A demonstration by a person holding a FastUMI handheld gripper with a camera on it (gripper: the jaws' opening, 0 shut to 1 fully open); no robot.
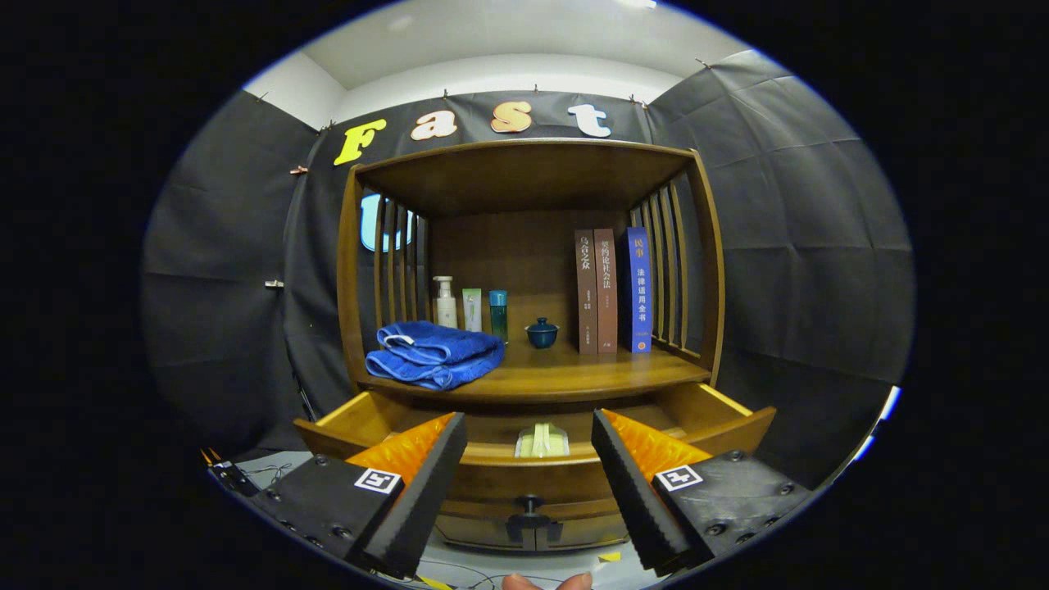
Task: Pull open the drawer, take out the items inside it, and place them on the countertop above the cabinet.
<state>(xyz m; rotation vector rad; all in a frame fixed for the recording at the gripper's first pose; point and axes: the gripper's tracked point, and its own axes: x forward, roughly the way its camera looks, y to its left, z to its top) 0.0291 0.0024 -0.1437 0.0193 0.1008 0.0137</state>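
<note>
Lying in open drawer [742,414], pale item [542,441], beyond spread gripper [529,447]

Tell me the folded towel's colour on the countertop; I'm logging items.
Blue, clearest in the gripper view: the towel lies beyond the open tongs.

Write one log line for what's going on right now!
drawer: pulled open | pale packet: inside drawer, between fingers | gripper: open, holding nothing | countertop: packet not yet there
</note>
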